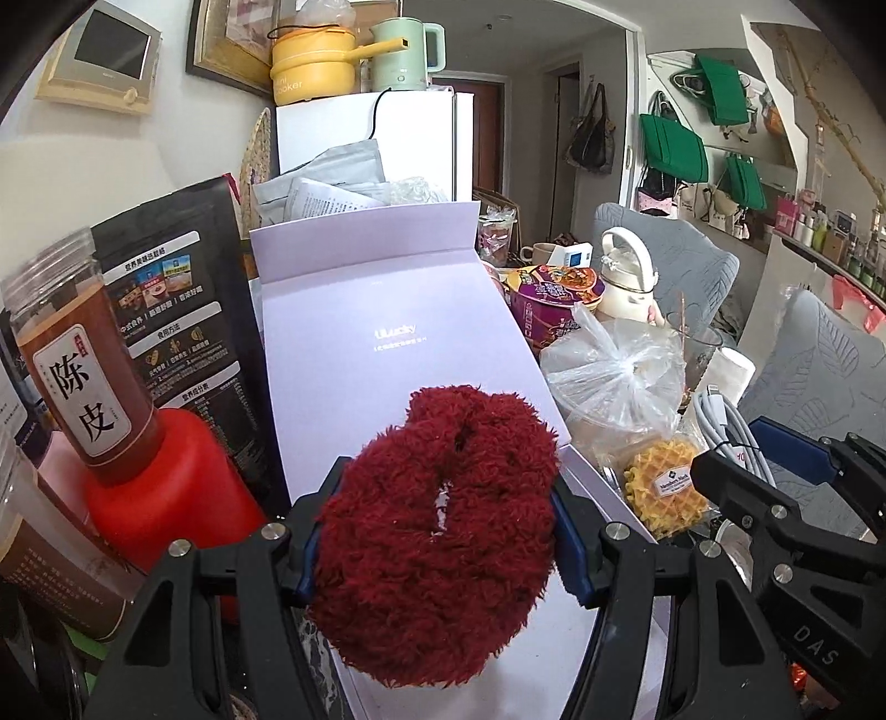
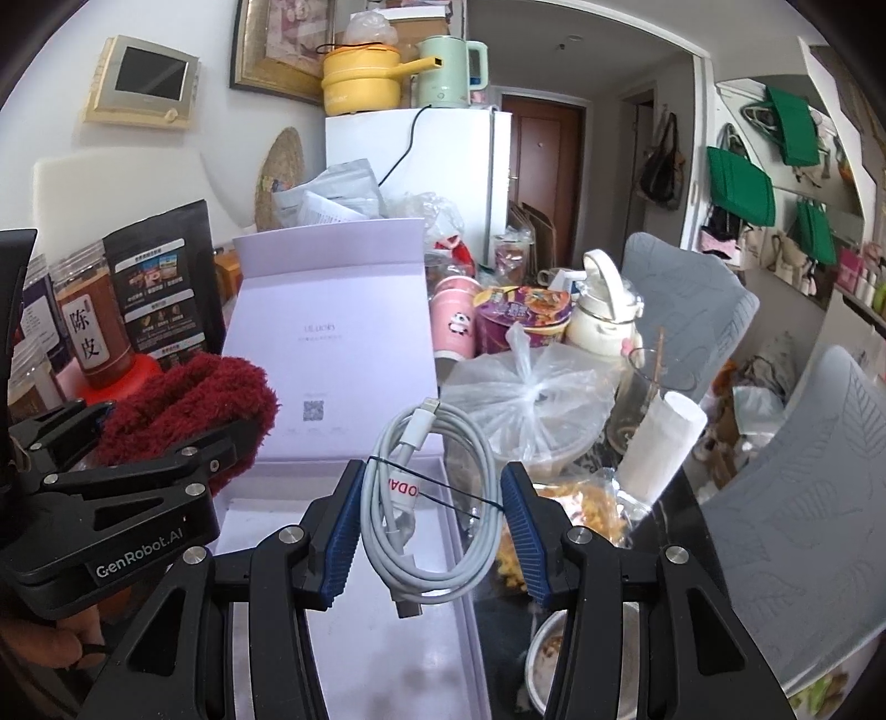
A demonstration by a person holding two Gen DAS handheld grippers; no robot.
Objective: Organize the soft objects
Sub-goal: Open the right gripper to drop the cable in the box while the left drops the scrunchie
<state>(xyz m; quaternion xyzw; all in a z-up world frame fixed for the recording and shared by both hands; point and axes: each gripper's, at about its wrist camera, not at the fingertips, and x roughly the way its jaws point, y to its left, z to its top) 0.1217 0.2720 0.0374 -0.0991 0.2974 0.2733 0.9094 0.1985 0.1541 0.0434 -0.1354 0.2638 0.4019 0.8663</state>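
Clutter crowds a table around an open lilac box (image 1: 354,310), whose lid stands upright at the far side. Left tongs (image 1: 437,531) are clenched on a fluffy dark red scrunchie (image 1: 437,526), both blue pads pressing into its sides, held above the box's near part. Right tongs (image 2: 429,520) grasp a coiled white cable (image 2: 426,498), tied with a thin dark band, its coil between the blue pads over the box's right wall and open tray (image 2: 387,637).

Left of the box stand a brown jar (image 1: 83,360) with a white label on top of a red lid (image 1: 166,487), and a black pouch (image 1: 177,299) leaning just behind them. Right of the box lie a knotted clear bag (image 1: 614,376), a wrapped waffle (image 1: 664,487), a purple noodle cup (image 1: 548,304) and a cream bottle (image 1: 626,277). Behind the lid sit grey mailers (image 1: 338,177) and a white fridge (image 1: 387,133) bearing a yellow pot (image 1: 310,61) and a green kettle (image 1: 407,52). Grey chairs (image 1: 686,260) stand far right.

The left view shows the scrunchie's centre hole and the right tongs entering at the right edge. Only the right view shows the box's tray, a pink panda cup (image 2: 457,321), a glass (image 2: 653,387) with a stick, a rolled paper (image 2: 659,443), a metal bowl (image 2: 554,659) near right, and fingers (image 2: 50,642) under the left tongs.
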